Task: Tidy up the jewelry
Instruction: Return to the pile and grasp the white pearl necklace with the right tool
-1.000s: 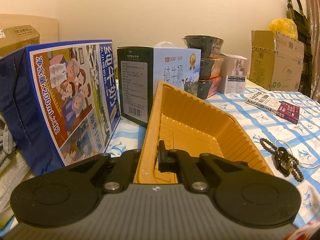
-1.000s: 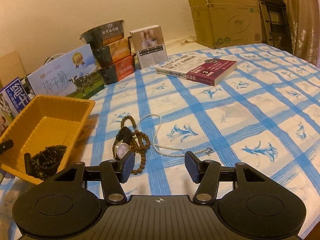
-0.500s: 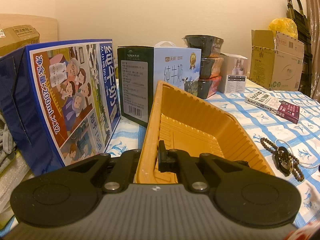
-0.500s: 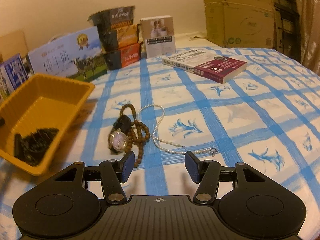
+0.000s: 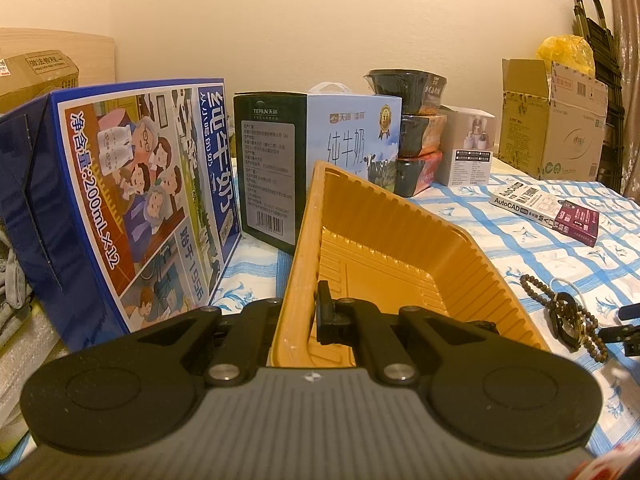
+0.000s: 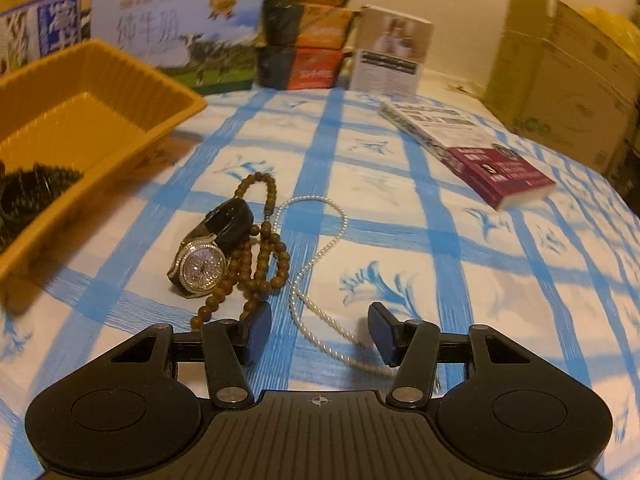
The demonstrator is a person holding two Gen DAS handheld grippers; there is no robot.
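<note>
My left gripper [image 5: 298, 316] is shut on the near wall of the yellow tray [image 5: 400, 220]. One finger is outside the wall and one inside. A dark bead bracelet [image 6: 36, 184] lies in the tray [image 6: 100, 80]. On the blue-checked cloth lie a sparkly watch [image 6: 200, 266], a brown bead string [image 6: 264, 248] and a white pearl necklace [image 6: 316, 252]. My right gripper [image 6: 320, 328] hovers low over them and its jaws are closing. The pearl strand runs between the pads, which do not touch it. In the left wrist view the watch [image 5: 566, 316] lies right of the tray.
Two milk cartons [image 5: 132, 200] [image 5: 348, 140] stand behind the tray. Stacked bowls [image 6: 312, 20] and a small white box [image 6: 392, 52] are at the back. A book [image 6: 480, 148] lies to the right and a cardboard box [image 6: 560, 72] stands beyond it.
My right gripper has dropped and rolled toward the jewelry, so the pearl strand now lies between its fingers, which have narrowed slightly. The left gripper and tray have not moved.
</note>
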